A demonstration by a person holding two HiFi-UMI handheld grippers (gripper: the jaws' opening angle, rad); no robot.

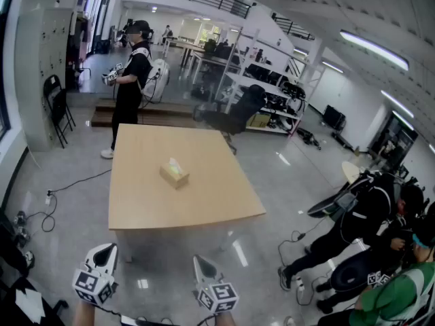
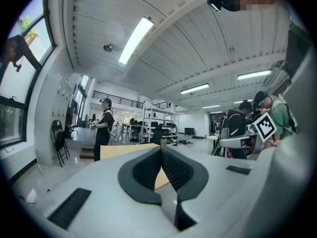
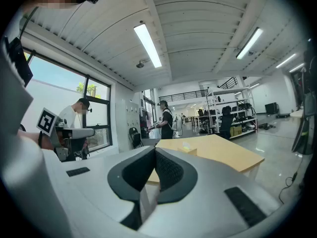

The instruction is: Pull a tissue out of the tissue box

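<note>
A tan tissue box (image 1: 175, 174) with a white tissue sticking out of its top sits near the middle of the light wooden table (image 1: 204, 209). Both grippers hover on my side of the table's near edge, well short of the box. My left gripper (image 1: 103, 251) and my right gripper (image 1: 202, 263) both point toward the table. In the left gripper view the left gripper (image 2: 161, 148) has its jaws touching at the tips with nothing between them. The right gripper (image 3: 154, 149) is likewise shut and empty, with the box (image 3: 187, 148) small beyond it on the table (image 3: 223, 155).
A person (image 1: 132, 73) holding grippers stands past the table's far edge. Several people (image 1: 380, 236) sit at the right on the floor side. A black folding chair (image 1: 58, 107) stands at the left wall, an office chair (image 1: 238, 111) behind the table, and cables (image 1: 47, 212) lie on the floor.
</note>
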